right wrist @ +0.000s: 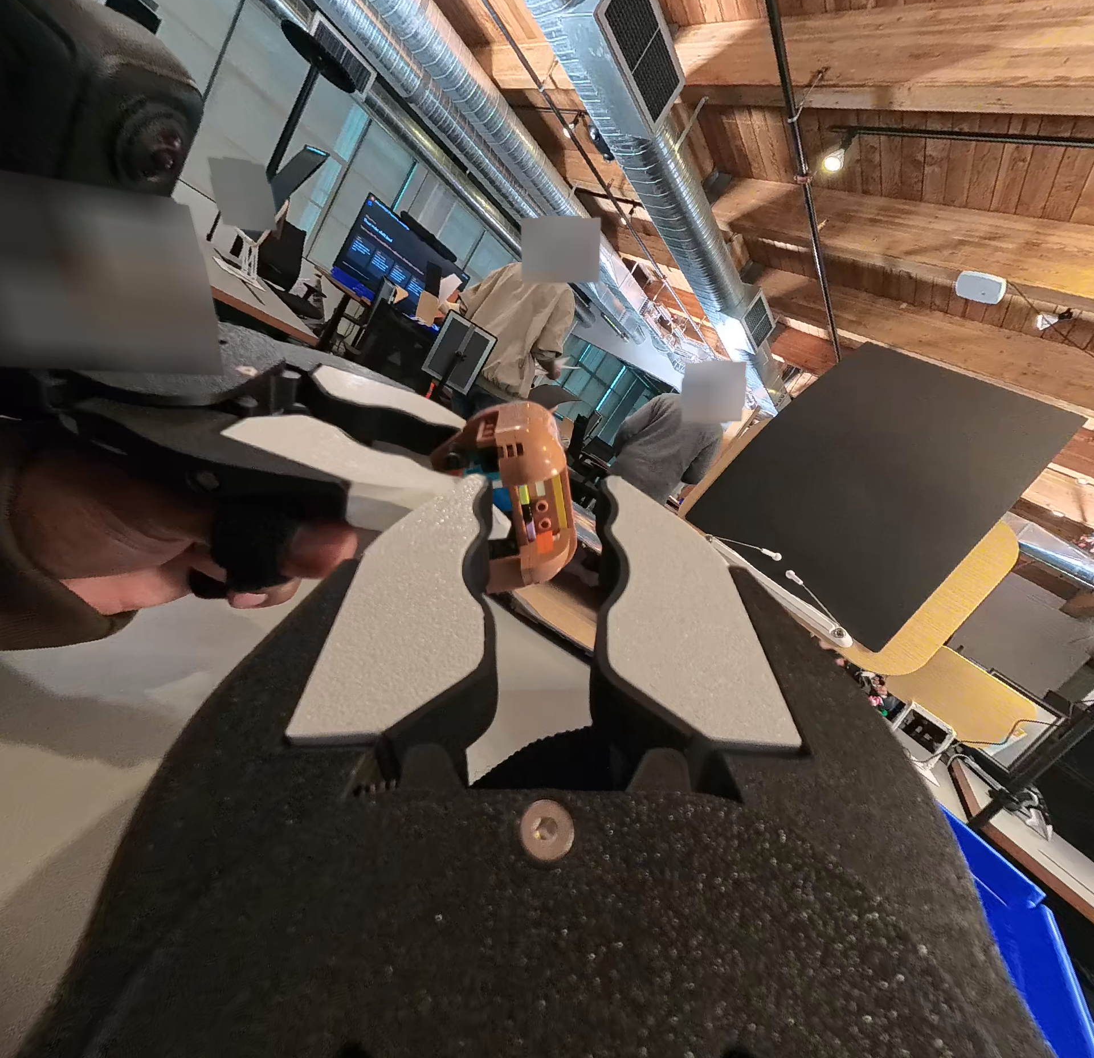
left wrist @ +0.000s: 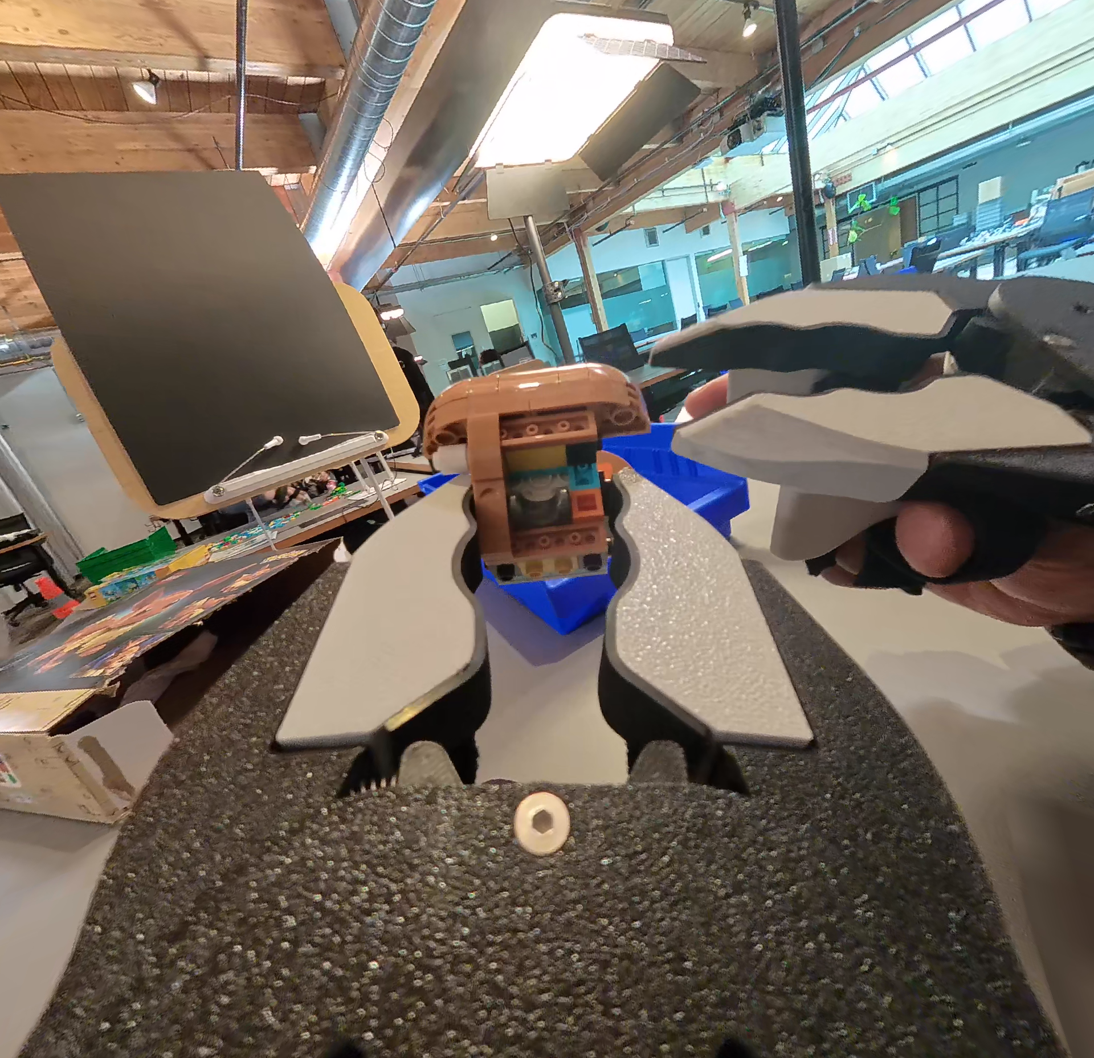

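A brown brick model (left wrist: pixel 541 467) with yellow, teal and orange bricks inside is held up in the air. My left gripper (left wrist: pixel 544 497) is shut on its lower body, one finger on each side. My right gripper (left wrist: pixel 669 396) comes in from the right, jaws apart, its fingertips just beside the model's rounded brown top; a person's hand holds it. In the right wrist view the model (right wrist: pixel 533 497) shows between the open fingers of my right gripper (right wrist: pixel 544 497), close to the left one, with a gap to the right one. The left gripper (right wrist: pixel 456 443) grips it from the left.
A blue bin (left wrist: pixel 681 485) sits on the white table (left wrist: pixel 888 674) behind the model and also shows in the right wrist view (right wrist: pixel 1036 941). A black board (left wrist: pixel 195 331) on a stand, a printed box lid (left wrist: pixel 148 609) and a cardboard box (left wrist: pixel 59 763) are at the left. People (right wrist: pixel 515 325) stand far behind. My right fingertips sit around 4 centimeters from my left ones.
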The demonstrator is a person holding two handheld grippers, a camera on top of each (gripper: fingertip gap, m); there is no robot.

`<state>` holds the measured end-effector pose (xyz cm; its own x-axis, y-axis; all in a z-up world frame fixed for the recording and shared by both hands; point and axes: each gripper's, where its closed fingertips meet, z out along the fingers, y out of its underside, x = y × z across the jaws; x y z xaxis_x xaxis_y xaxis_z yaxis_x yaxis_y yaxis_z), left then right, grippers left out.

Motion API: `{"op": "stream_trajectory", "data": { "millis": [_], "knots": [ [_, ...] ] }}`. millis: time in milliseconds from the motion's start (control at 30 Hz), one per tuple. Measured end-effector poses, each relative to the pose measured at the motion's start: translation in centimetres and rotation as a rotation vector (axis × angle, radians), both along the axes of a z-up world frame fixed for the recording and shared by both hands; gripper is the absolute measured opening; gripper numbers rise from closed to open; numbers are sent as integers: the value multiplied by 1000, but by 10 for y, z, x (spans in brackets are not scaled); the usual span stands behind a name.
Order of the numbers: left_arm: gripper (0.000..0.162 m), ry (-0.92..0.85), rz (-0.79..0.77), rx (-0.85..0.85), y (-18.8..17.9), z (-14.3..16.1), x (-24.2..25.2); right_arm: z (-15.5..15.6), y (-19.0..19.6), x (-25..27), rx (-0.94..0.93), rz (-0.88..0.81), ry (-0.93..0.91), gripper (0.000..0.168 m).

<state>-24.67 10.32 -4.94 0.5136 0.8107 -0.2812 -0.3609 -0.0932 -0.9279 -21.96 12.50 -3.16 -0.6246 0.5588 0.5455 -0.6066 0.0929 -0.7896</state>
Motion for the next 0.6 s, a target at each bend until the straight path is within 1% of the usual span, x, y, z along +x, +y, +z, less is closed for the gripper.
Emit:
{"op": "stream_trajectory", "data": {
  "millis": [100,233,333,433,600],
  "knots": [
    [40,4,51,-67,1,-6,-3,-1,0,-1,15,-6,-4,32],
    [40,50,131,-186,4,-11,-5,-11,-3,-8,106,-55,-17,31],
    [40,89,171,-260,7,-14,-5,-11,-2,-10,134,-88,-12,28],
    [40,111,203,-303,8,-15,-5,-15,-2,-11,181,-115,-11,23],
    [40,116,220,-329,8,-17,-6,-21,-2,-12,257,-177,28,20]
  ]
}}
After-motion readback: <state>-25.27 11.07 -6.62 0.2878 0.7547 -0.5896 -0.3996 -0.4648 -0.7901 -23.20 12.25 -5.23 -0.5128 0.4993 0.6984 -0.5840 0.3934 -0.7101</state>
